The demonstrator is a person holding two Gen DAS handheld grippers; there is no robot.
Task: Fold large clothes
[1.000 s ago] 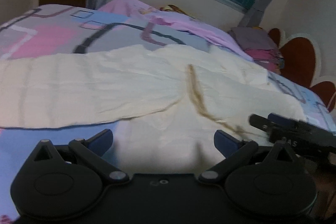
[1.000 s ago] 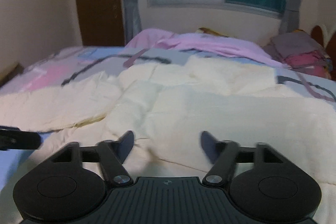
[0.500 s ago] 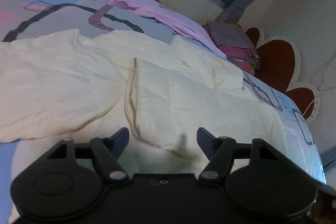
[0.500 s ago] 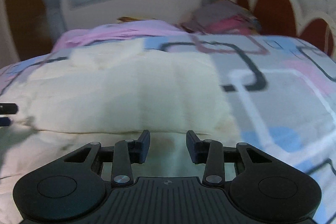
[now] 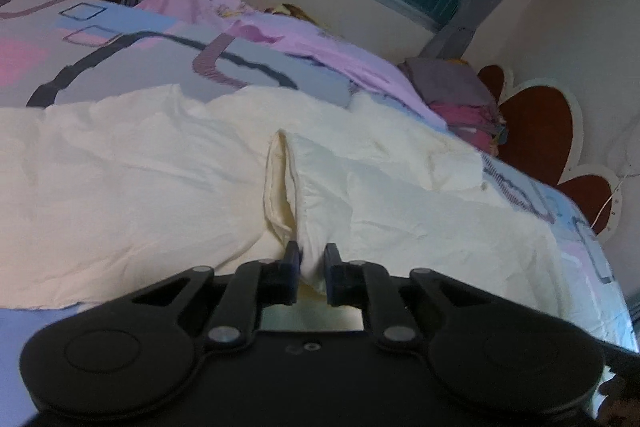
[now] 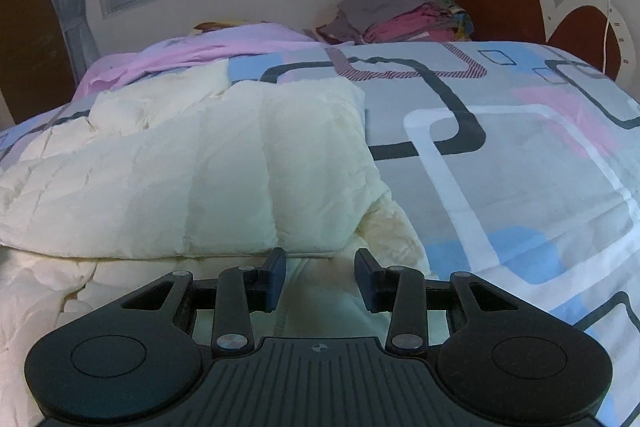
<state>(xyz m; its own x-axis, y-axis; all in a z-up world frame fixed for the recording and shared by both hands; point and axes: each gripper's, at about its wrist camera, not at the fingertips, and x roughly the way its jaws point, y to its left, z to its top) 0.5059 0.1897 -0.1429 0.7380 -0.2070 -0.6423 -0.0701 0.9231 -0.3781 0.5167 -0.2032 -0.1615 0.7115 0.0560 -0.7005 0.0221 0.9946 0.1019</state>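
Across the bed (image 6: 520, 155), toward its near edge, the cream garment (image 5: 140, 187) is spread; soft, light and limp, it is best taken at hems; the left gripper (image 5: 311, 259) is clenched on a fold; the right gripper (image 6: 320, 263) is held released above the hem.

Bed with geometric-print sheet in grey, blue, pink and white (image 6: 520, 155) carries a large cream quilted garment (image 6: 224, 163), partly folded over itself. Far edge: rumpled pink cloth (image 5: 304, 39); folded stack of grey and pink clothes (image 6: 404, 15) by the headboard.
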